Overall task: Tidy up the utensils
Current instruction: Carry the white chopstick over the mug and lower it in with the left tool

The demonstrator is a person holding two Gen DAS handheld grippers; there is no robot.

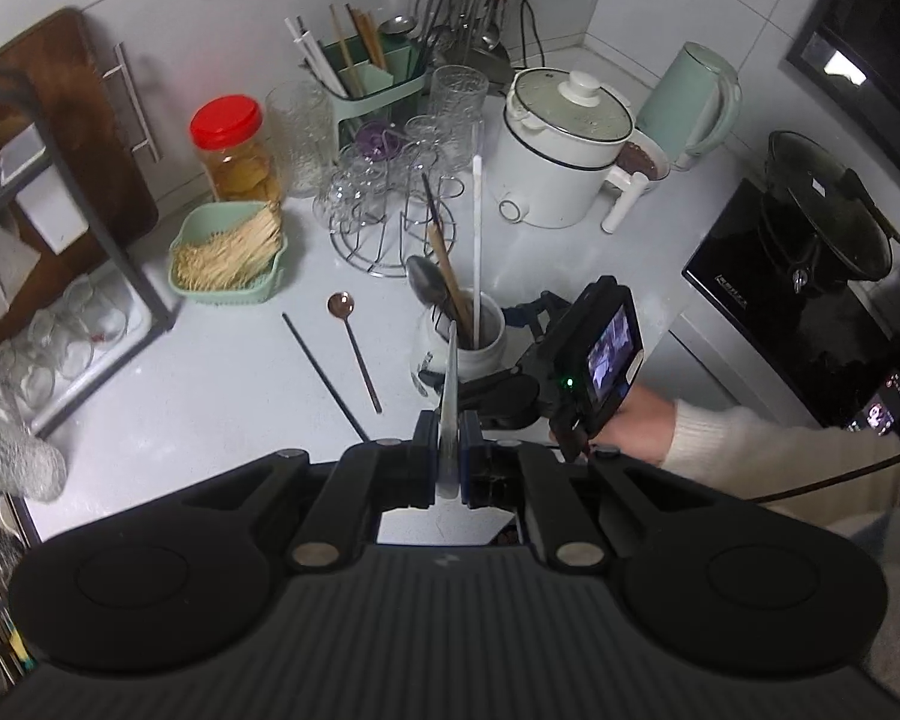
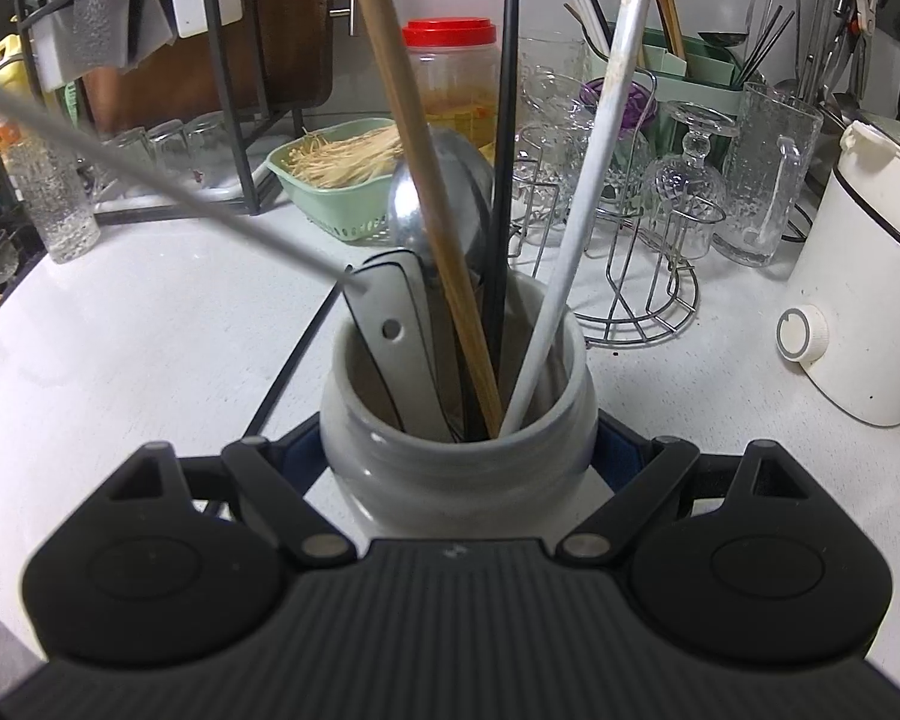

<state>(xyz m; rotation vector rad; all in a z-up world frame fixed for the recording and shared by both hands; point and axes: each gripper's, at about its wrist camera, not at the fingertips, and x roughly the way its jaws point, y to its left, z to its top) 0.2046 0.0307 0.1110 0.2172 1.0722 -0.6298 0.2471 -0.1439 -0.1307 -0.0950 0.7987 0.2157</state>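
Utensil (image 1: 449, 372): flat, pinched edge-on by left gripper (image 1: 448, 450), above jar (image 2: 457, 420).
Jar: clamped by right gripper (image 2: 459, 450).
Risk: thin utensil may twist and snag rim.

Left gripper (image 1: 448, 450) points steeply down above the jar (image 1: 462, 348), jaws pinched on a thin flat utensil handle (image 1: 448, 396). Right gripper (image 2: 459, 450) clamps the jar's sides; cream sleeve (image 1: 768, 450) right of jar.
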